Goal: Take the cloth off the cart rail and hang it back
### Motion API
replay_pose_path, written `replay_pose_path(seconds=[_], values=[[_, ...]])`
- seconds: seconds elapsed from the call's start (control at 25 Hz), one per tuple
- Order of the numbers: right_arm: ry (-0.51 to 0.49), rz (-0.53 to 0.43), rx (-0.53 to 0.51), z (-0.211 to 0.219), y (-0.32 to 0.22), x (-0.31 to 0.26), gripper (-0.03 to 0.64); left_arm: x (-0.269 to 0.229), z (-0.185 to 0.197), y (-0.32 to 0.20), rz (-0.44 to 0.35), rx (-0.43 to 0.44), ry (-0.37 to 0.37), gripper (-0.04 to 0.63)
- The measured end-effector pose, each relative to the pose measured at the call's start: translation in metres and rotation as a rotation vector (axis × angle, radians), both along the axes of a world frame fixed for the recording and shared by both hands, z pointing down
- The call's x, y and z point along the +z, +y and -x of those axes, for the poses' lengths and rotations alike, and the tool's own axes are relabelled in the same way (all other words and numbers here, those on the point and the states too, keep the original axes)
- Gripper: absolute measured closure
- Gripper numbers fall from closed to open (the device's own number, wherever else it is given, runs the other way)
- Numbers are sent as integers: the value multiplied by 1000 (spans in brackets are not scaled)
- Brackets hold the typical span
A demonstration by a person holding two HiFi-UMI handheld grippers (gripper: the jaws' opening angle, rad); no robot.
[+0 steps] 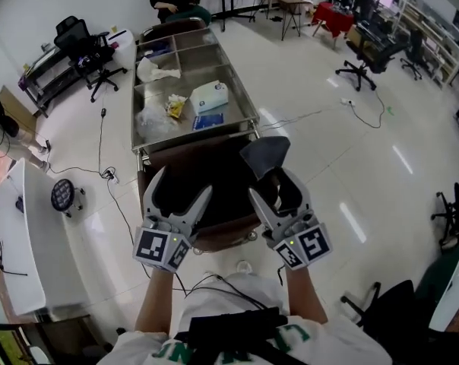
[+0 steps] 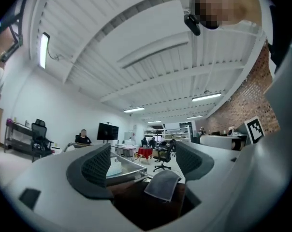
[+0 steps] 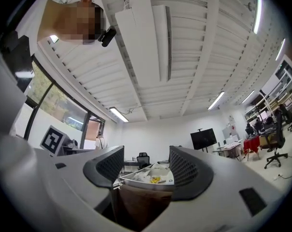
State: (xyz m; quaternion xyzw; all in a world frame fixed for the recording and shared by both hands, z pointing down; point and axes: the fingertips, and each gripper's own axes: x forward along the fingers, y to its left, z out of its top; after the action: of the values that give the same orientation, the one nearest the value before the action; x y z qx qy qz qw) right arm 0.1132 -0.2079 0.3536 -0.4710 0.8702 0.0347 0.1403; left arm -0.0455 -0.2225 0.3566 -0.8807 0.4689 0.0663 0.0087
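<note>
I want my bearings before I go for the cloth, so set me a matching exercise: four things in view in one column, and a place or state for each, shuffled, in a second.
Things:
1. grey cloth
2. white box
3. left gripper
4. dark bag

Places or states:
A. open, fingers apart
B. lying in the steel tray of the cart
C. hanging at the cart's near end, between the two grippers
D. draped at the near rail, just ahead of the right gripper

Pairs: 1-D, 2-B, 3-A, 4-C.
</note>
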Motion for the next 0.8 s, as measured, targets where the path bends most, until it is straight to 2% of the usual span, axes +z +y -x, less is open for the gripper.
replay_pose_path(seconds=[0.24,0.4,0.52,0.68,0.8], values=[[45,-4,-78,45,-4,3,308,21,85,38,-2,-216,4,190],[89,22,-74,64,-4,11,313,37,124,55,15,-301,-9,195],[91,29,-87,74,-2,14,313,30,131,60,12,-310,-4,196],[103,14,-104,83,3,13,313,39,124,60,76,-255,14,207],[113,9,-108,85,6,11,313,48,120,61,87,-233,10,207]])
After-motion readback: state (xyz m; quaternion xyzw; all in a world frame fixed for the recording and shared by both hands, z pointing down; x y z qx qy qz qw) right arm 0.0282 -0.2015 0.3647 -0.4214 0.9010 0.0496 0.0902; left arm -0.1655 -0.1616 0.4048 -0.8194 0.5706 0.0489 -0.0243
